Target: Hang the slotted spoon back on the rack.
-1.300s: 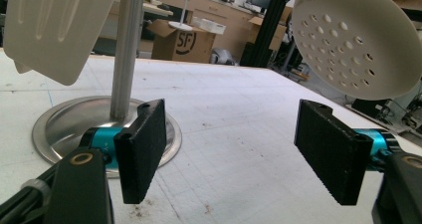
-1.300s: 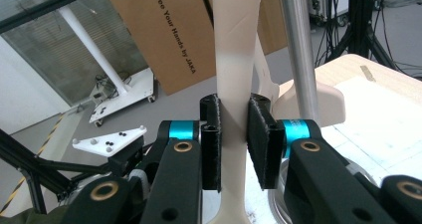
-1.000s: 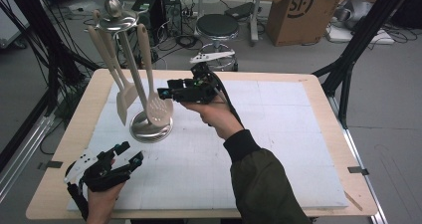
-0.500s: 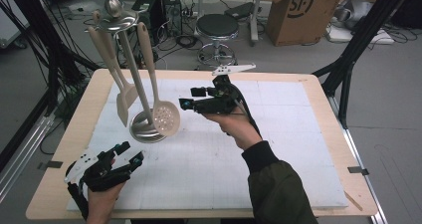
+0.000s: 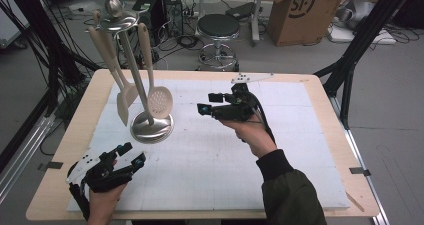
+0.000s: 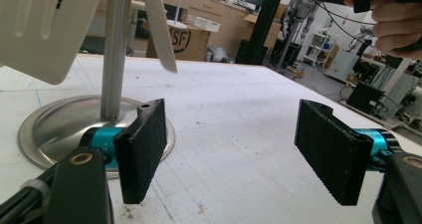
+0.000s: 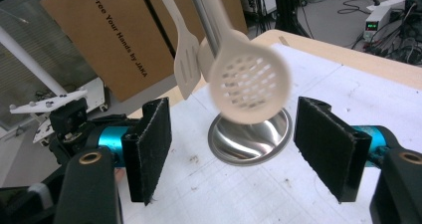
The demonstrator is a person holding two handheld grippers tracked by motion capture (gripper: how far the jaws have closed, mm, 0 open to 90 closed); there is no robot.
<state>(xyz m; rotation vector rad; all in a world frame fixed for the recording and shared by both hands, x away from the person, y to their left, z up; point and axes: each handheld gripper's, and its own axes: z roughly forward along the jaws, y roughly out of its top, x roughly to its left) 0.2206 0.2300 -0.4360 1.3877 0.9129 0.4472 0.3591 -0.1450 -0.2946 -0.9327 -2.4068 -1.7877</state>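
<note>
Two grippers are at work over a white-covered table. Nearest the person, the left gripper rests low at the front left of the table, held in the left hand, its jaws standing wide apart with nothing between them. In the left gripper view the bare white mat lies between its pads, and the steel base of the utensil stand sits just beyond the left pad.

Farther in, toward the middle of the table, the right hand holds the right gripper level above the surface, its tip turned toward the stand. Its jaws have just been opening and now stand released, gripping nothing; in the right gripper view the gap between the pads frames the slotted spoon, which hangs free and apart from both pads, slightly blurred.

Beyond the gripper, the utensil stand sits upright on the left half of the table, its round steel base on the mat and its pole rising to a ball-topped cap. The slotted spoon hangs from the cap on the side nearest the right gripper, its perforated bowl just above the base. A slotted spatula hangs on the stand's other side.

Past the table's far edge stand a round stool and a cardboard box on the floor.
</note>
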